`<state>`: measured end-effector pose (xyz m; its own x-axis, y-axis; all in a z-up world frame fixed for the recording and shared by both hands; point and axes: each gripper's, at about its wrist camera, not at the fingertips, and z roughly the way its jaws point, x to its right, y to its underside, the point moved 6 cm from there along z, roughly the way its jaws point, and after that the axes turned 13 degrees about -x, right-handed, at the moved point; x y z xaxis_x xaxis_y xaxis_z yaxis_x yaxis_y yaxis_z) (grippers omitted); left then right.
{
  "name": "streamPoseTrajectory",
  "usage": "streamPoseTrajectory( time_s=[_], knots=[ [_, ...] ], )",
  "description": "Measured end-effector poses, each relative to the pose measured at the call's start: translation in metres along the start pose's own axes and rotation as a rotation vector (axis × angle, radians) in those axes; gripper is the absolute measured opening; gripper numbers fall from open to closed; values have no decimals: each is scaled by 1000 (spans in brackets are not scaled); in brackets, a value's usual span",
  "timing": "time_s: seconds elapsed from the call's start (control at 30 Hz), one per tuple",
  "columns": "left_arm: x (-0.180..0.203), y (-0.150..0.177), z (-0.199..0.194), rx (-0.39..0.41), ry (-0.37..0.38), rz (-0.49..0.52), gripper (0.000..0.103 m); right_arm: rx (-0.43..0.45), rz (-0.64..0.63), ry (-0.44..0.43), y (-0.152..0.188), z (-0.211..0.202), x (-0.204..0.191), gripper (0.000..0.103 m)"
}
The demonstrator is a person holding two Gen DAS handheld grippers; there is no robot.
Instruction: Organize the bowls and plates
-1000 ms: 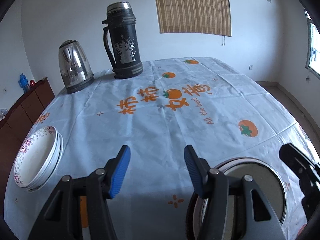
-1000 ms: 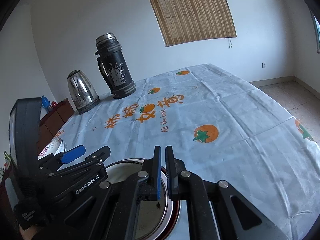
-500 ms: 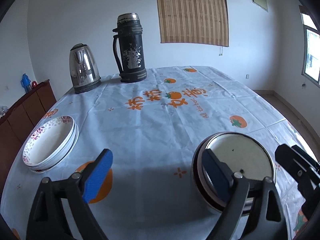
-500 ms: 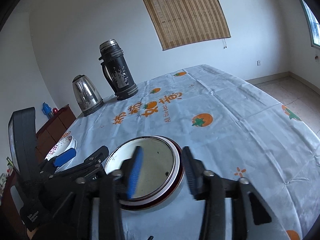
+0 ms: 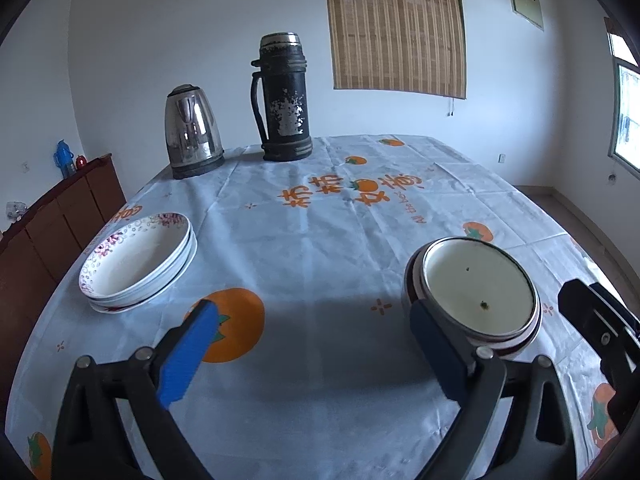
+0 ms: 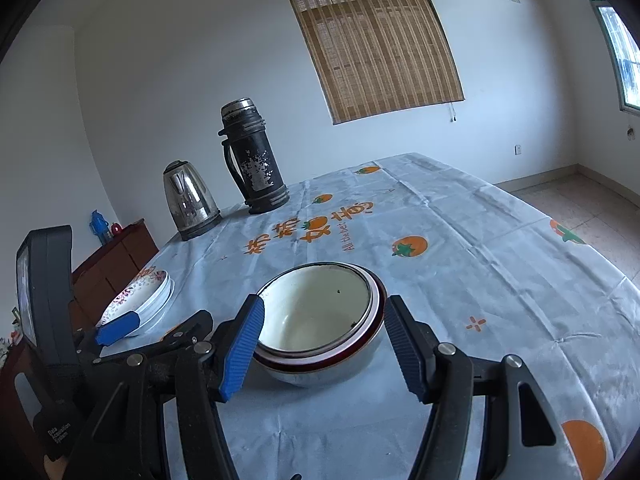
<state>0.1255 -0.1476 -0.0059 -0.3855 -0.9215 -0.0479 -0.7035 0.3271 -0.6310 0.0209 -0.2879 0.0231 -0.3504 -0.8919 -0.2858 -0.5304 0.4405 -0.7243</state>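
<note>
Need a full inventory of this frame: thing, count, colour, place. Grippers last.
plates: stack of at least two, white with pink floral rim, left side of the table
bowls: two nested, cream inside, white outside with dark red rim band, near right part of the table
kettle: one, steel with dark base, far left of the table
flask: one, black and worn, far end, right of the kettle
tablecloth: one, pale blue with orange fruit prints, covers the table
cabinet: one, dark red wood, left of the table
blind: one, bamboo brown, back wall
left gripper: black, blue pads, open, empty, jaws just opened wider
right gripper: black, blue pads, open either side of the bowls, not gripping
</note>
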Motion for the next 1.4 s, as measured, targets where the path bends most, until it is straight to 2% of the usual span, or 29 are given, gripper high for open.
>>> streamPoseTrajectory(
  time_s=[0.27, 0.77, 0.87, 1.13, 1.4],
  knots=[
    [-3, 10, -14, 5, 15, -6, 99, 37, -22, 10, 6, -18, -10, 64],
    [-19, 18, -45, 91, -28, -26, 99, 141, -82, 42, 15, -50, -32, 67],
    [-22, 19, -48, 100, -34, -26, 100, 161, -75, 32, 16, -55, -34, 75],
    [-40, 25, -60, 138, -110, -39, 102, 183, -87, 6, 19, -55, -49, 76],
    [-53, 28, -68, 149, -101, -63, 102, 188, -96, -17, 21, -60, -58, 76]
  ],
)
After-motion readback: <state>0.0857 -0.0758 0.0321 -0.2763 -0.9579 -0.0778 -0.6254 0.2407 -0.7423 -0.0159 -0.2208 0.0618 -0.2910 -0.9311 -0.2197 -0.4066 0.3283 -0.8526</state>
